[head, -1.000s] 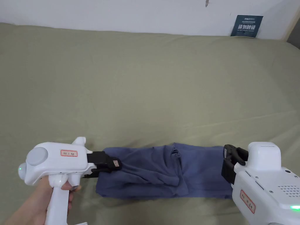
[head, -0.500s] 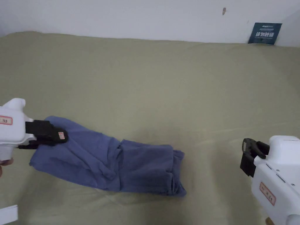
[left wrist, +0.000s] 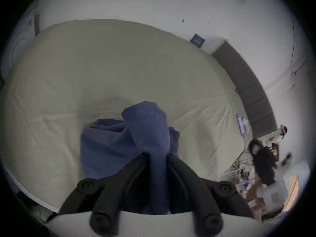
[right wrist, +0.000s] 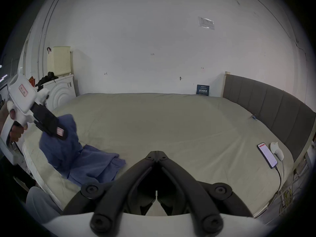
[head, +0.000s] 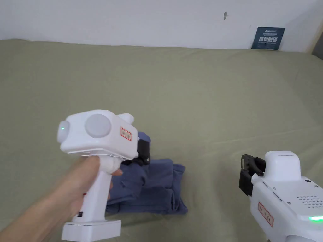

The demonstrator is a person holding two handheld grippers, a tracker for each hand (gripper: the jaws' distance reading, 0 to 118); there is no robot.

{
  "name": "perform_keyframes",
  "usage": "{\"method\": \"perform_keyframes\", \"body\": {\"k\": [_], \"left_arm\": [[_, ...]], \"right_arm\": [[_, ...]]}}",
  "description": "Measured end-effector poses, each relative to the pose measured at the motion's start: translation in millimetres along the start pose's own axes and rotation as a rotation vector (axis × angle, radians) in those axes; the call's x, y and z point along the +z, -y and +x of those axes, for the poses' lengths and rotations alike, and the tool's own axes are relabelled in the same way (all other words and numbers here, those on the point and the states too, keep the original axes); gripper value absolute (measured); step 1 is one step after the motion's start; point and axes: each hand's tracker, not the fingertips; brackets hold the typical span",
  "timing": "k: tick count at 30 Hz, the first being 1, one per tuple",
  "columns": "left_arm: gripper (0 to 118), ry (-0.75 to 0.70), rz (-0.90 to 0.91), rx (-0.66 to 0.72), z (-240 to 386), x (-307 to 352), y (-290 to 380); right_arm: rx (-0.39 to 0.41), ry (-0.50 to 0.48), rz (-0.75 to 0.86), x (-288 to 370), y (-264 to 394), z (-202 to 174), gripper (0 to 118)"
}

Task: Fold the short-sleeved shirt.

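Observation:
The blue short-sleeved shirt (head: 154, 192) lies bunched in a narrow fold on the olive bed sheet (head: 189, 94). My left gripper (head: 145, 154) hangs above the shirt's left part, shut on one end of it. In the left gripper view the cloth (left wrist: 147, 129) rises in a hump out of my left gripper (left wrist: 157, 154), with the rest of the shirt on the sheet beyond. My right gripper (head: 246, 173) hovers to the right of the shirt, clear of it. In the right gripper view my right gripper (right wrist: 157, 152) is shut with nothing in it, and the shirt (right wrist: 92, 163) lies at the left.
A dark blue sign (head: 268, 33) leans on the white wall behind the bed. A grey headboard (right wrist: 266, 107) bounds the right side, with a phone (right wrist: 267, 155) and a small white object (right wrist: 277, 151) near it. A person (left wrist: 263, 165) stands beyond the bed.
My right gripper, at the shirt's right end a second ago, now stands apart from it. My left gripper has lifted its end and carried it rightward over the rest of the shirt.

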Motion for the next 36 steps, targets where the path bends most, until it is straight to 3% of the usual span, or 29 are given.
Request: {"method": "perform_keyframes", "body": {"k": [3,4,6,7,10,11,12,13,14,19,24,25,27,29,31,33,35,36], "left_arm": [[11,-0.056,-0.030,-0.043,18.9,-38.5,6.5],[26,-0.043,-0.032,-0.058,20.7,-49.1,8.9],[101,0.018,-0.047,-0.096,22.0,-63.5,12.2],[118,0.039,-0.021,-0.082,23.6,-55.8,15.6],[92,0.056,0.059,-0.002,4.2,-29.0,3.4],[80,0.135,0.104,0.040,-5.3,-11.3,10.2],[60,0.203,0.125,0.078,-15.5,-2.2,11.2],[9,0.245,0.117,0.132,-25.7,4.0,10.6],[0,0.263,0.116,0.163,-34.4,4.7,12.2],[0,0.459,-0.002,0.229,-41.5,-35.6,35.4],[0,0.435,-0.170,0.209,-43.4,-101.8,72.6],[0,0.373,-0.154,0.195,-47.9,-108.4,73.1],[0,0.459,-0.106,0.250,-49.7,-98.6,71.3],[0,0.422,-0.068,0.206,-50.4,-77.4,62.2],[0,0.418,-0.022,0.131,-53.4,-45.2,53.1],[0,0.421,0.022,0.124,-67.6,-16.3,43.6],[0,0.363,0.074,0.118,-87.3,10.0,34.8],[0,0.336,0.087,0.113,-97.1,17.9,32.1]], "right_arm": [[-0.003,0.002,-0.008,-0.8,1.5,2.6,0],[-0.005,0.005,-0.011,-1.2,2.1,3.5,0],[-0.009,0.008,-0.017,-1.9,3.3,6.3,0],[-0.012,0.012,-0.020,-2.4,3.8,7.5,0],[-0.025,0.016,-0.025,-2.2,5.3,10.8,0],[-0.031,0.015,-0.028,-2.8,5.4,11.3,0],[-0.036,0.014,-0.031,-3.3,5.4,11.6,0],[-0.039,0.013,-0.030,-3.4,5.6,11.4,0],[-0.040,0.013,-0.030,-3.5,5.7,10.6,0],[-0.043,0.005,-0.039,-2.9,7.9,4.4,0],[-0.029,0.005,-0.067,-5.9,13.0,3.2,0],[-0.027,0.003,-0.072,-7.4,14.0,3.2,0],[-0.023,-0.003,-0.088,-9.8,14.8,1.5,0],[-0.028,-0.039,-0.100,-13.7,12.6,-3.2,0],[-0.054,-0.143,-0.136,-24.5,7.8,-13.0,0],[-0.140,-0.318,-0.231,-47.4,2.7,-23.7,0],[-0.335,-0.576,-0.364,-85.2,3.7,-33.9,0],[-0.422,-0.660,-0.408,-104.2,7.5,-38.5,0]]}}
